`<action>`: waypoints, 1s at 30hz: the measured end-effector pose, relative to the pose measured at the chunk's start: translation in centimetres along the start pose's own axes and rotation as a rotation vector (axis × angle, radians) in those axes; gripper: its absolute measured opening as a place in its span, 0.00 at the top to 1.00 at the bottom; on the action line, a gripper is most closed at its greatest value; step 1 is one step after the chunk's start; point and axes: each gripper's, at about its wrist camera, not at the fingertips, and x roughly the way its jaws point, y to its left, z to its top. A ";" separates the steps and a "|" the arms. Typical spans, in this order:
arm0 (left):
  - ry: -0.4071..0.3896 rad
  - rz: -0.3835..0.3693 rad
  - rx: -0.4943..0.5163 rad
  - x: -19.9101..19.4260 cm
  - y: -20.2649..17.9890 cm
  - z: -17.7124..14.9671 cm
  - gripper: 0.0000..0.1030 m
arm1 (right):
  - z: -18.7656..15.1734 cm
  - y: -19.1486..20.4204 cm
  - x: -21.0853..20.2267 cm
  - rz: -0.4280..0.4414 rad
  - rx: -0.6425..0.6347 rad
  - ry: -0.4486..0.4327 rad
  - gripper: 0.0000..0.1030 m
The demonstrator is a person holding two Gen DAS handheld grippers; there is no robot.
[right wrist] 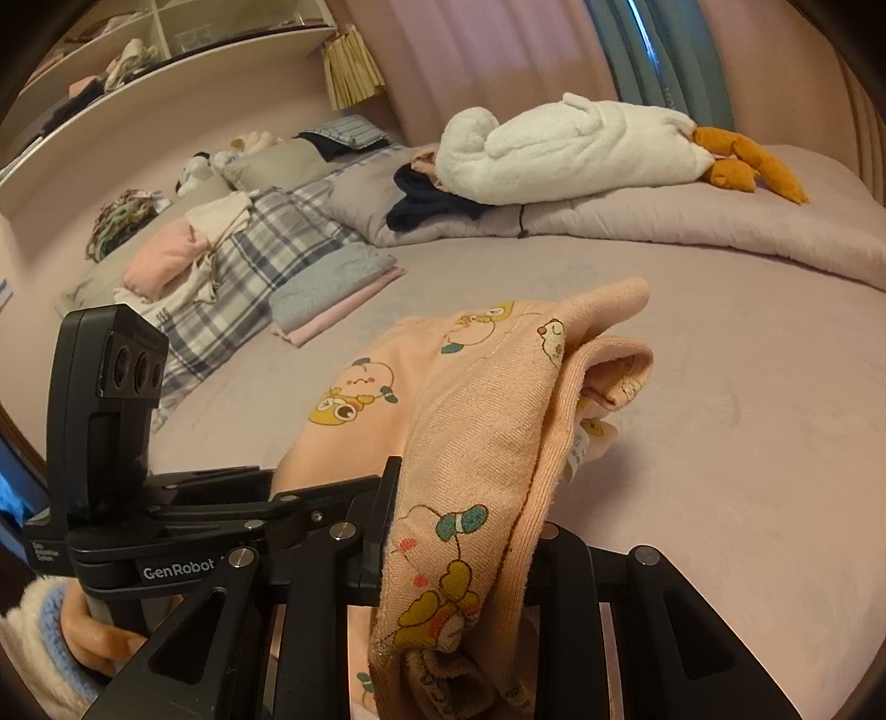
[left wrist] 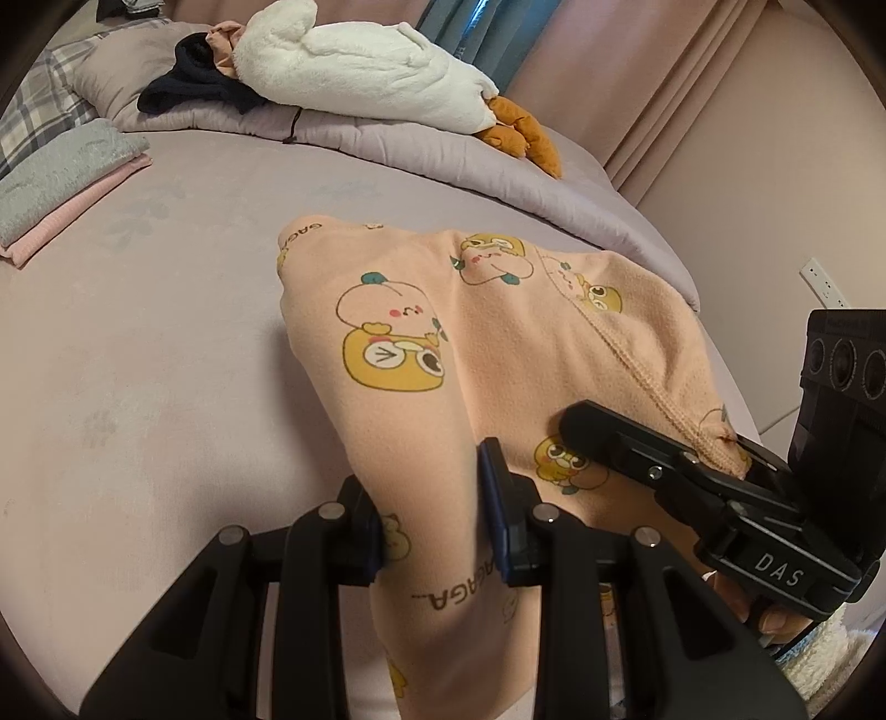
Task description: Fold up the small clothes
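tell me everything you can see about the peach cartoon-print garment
The peach garment is soft, fleecy-looking cloth printed with yellow and pink cartoon characters and brown lettering, with a ribbed seam and a small white tag at one edge. It is bunched and partly doubled over, not flat. Its far part rests on the lilac bed sheet; the near part is lifted. The left gripper and right gripper each pinch a fold of it.

A wide bed under a mauve sheet (right wrist: 720, 387) fills the room, backed by pink pleated curtains (right wrist: 470, 50), a teal curtain strip (right wrist: 637, 50), and a white open-shelved wardrobe (right wrist: 166, 33).
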 end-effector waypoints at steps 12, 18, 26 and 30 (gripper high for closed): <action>-0.005 0.020 0.029 2.5 1.4 3.5 0.72 | 2.3 -1.3 2.8 -0.005 0.014 -0.015 0.72; -0.002 0.036 0.045 4.1 2.0 5.4 0.72 | 3.5 -2.7 4.2 -0.001 0.021 -0.020 0.72; 0.017 0.052 0.064 6.5 2.4 7.2 0.72 | 4.4 -4.8 5.9 -0.005 0.047 -0.018 0.72; 0.028 0.068 0.085 7.9 2.3 7.9 0.72 | 4.8 -6.0 6.7 -0.012 0.056 -0.017 0.72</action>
